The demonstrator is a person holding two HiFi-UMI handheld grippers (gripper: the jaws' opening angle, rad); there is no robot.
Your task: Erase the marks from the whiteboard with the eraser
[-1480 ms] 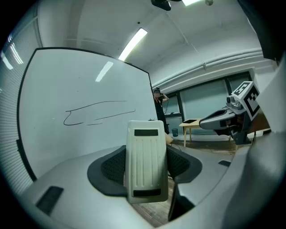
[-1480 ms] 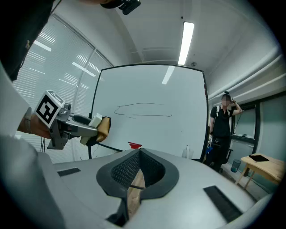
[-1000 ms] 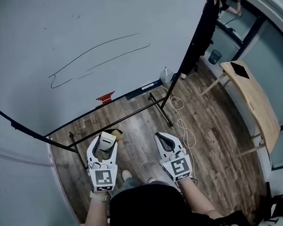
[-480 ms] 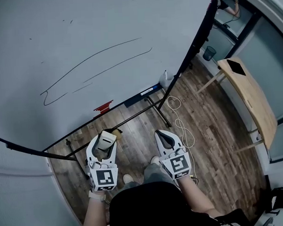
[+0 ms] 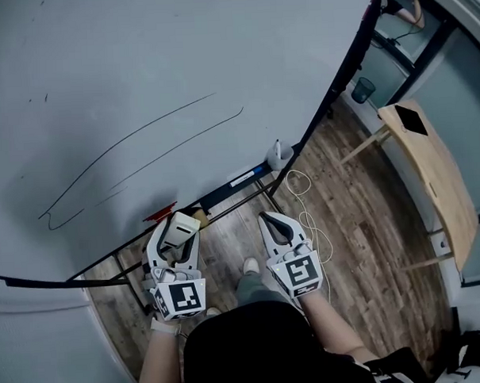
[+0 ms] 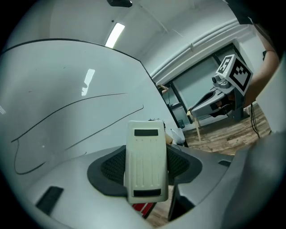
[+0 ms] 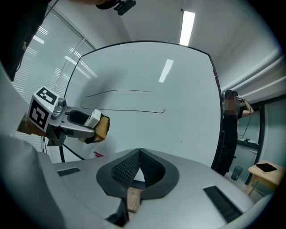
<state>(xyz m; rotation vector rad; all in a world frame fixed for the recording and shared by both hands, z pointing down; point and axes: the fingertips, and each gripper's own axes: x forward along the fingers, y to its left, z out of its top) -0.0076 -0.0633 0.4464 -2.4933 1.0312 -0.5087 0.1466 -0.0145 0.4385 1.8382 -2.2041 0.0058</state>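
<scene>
The left tool (image 5: 176,239) clamps the eraser (image 6: 146,163); the right gripper view shows the right tool (image 7: 140,154) closed.

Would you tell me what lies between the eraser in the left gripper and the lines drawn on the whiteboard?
In the head view, only the bottom rail and bare whiteboard separate the eraser, clamped in the left gripper, from the lines.

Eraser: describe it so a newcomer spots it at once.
Find the big whiteboard filling the head view's upper left. Near its bottom edge, the left gripper clamps the eraser: a cream plastic block with a tan pad. The right gripper beside it is shut on nothing.
</scene>
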